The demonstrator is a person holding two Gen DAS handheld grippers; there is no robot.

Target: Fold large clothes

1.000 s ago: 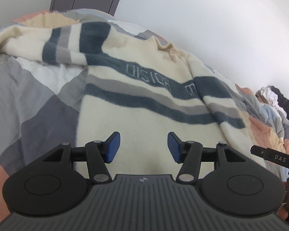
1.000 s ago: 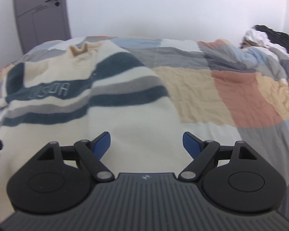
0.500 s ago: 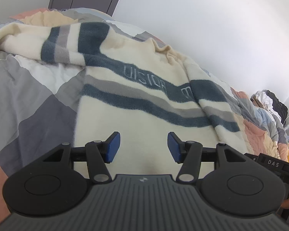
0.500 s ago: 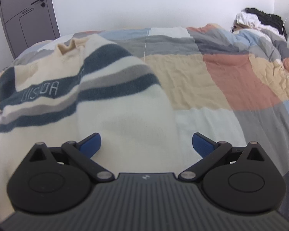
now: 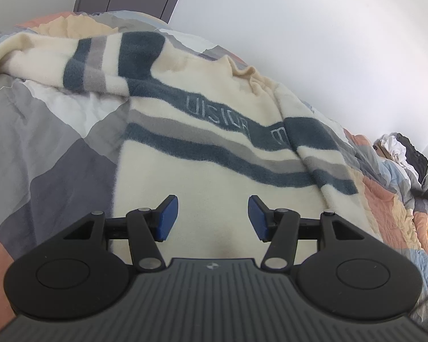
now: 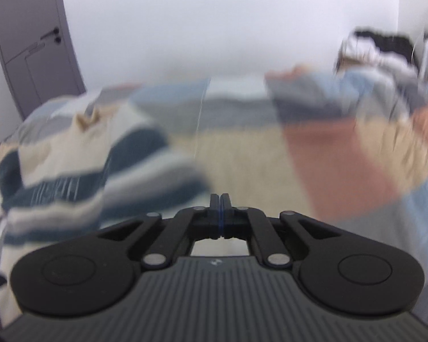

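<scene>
Sweater (image 5: 214, 171) spread flat on patchwork quilt (image 5: 42, 142), sleeves outstretched.

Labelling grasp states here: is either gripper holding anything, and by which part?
Nothing held. Left gripper hangs open over the striped sweater; right gripper has just snapped shut, no fabric visible between its pads.

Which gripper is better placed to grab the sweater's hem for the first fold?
Probably left. The left gripper sits open right over the cream sweater. The right gripper is shut on nothing, its view blurred, off the sweater's edge.
</scene>
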